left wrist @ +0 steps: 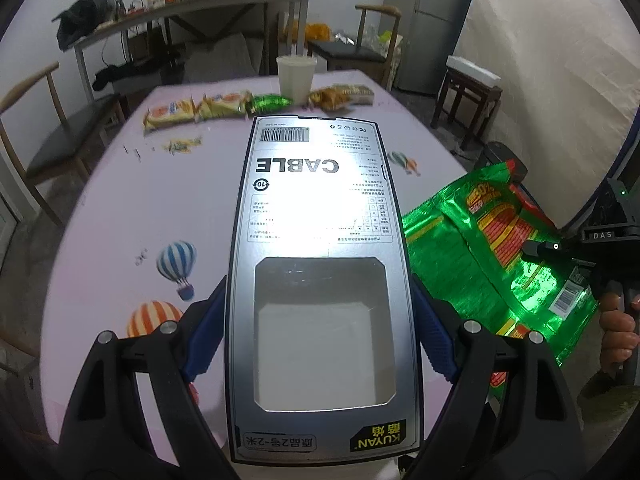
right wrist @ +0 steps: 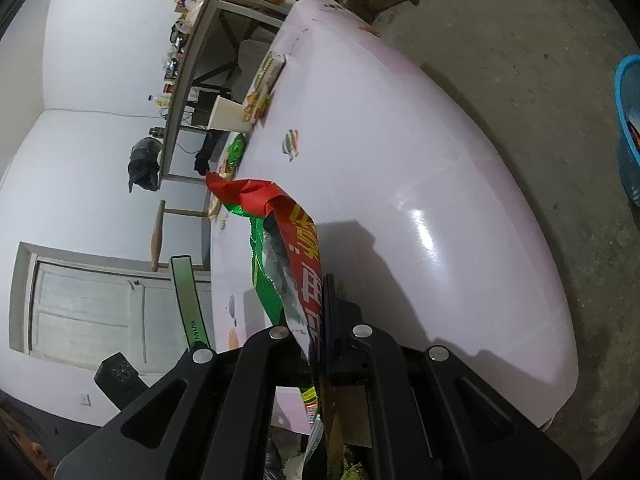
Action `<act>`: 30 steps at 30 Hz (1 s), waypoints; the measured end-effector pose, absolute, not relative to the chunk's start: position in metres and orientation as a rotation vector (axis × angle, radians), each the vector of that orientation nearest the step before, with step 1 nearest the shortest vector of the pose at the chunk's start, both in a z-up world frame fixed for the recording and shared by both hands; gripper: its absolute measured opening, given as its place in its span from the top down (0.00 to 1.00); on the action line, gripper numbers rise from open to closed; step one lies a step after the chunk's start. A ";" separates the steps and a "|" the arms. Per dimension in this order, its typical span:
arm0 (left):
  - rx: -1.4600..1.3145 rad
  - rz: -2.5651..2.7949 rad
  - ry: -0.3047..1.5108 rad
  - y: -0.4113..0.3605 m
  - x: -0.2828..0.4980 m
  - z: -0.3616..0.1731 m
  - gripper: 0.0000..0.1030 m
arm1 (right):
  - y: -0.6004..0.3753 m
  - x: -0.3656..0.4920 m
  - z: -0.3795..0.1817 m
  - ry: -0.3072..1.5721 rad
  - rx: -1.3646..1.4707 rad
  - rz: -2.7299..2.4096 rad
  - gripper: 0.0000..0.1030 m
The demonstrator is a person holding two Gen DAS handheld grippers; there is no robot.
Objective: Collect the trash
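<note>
A flat silver cable box (left wrist: 320, 240) with a clear window fills the middle of the left wrist view. My left gripper (left wrist: 320, 320) is shut on it, blue pads (left wrist: 208, 320) pressing its long sides, above the pink table (left wrist: 120, 208). In the right wrist view the box shows edge-on (right wrist: 188, 300). To its right, my right gripper (right wrist: 318, 320) is shut on a crumpled green and red snack bag (right wrist: 276, 256), also visible from the left wrist (left wrist: 480, 248). A hand (left wrist: 618, 320) holds that gripper at the table's right edge.
Along the table's far side lie yellow snack wrappers (left wrist: 200, 110), a green wrapper (left wrist: 268, 103), more wrappers (left wrist: 340, 96) and a white cup (left wrist: 296, 76). A small scrap (left wrist: 182, 145) lies nearer. Chairs (left wrist: 60, 136) ring the table. A blue basket (right wrist: 630, 128) stands on the floor.
</note>
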State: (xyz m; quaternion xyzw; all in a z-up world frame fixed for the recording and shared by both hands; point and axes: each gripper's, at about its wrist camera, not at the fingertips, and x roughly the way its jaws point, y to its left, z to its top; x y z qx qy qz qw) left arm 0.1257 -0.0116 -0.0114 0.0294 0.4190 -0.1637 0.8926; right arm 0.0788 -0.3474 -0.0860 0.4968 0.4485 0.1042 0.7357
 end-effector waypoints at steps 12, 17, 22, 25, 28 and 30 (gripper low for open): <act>0.102 -0.292 0.731 -0.006 0.108 0.026 0.23 | -0.344 0.076 -0.069 0.941 1.085 0.270 0.97; 0.119 -0.265 0.678 -0.005 0.102 0.040 0.23 | -0.344 0.075 -0.064 0.929 1.083 0.281 0.97; 0.129 -0.249 0.644 0.003 0.104 0.045 0.23 | -0.343 0.074 -0.062 0.919 1.082 0.290 0.97; 0.138 -0.238 0.624 0.005 0.102 0.048 0.23 | -0.344 0.075 -0.060 0.911 1.082 0.295 0.97; 0.149 -0.226 0.603 0.005 0.098 0.051 0.23 | -0.344 0.074 -0.056 0.899 1.081 0.303 0.97; 0.157 -0.219 0.587 0.008 0.096 0.053 0.23 | -0.343 0.075 -0.053 0.891 1.077 0.308 0.97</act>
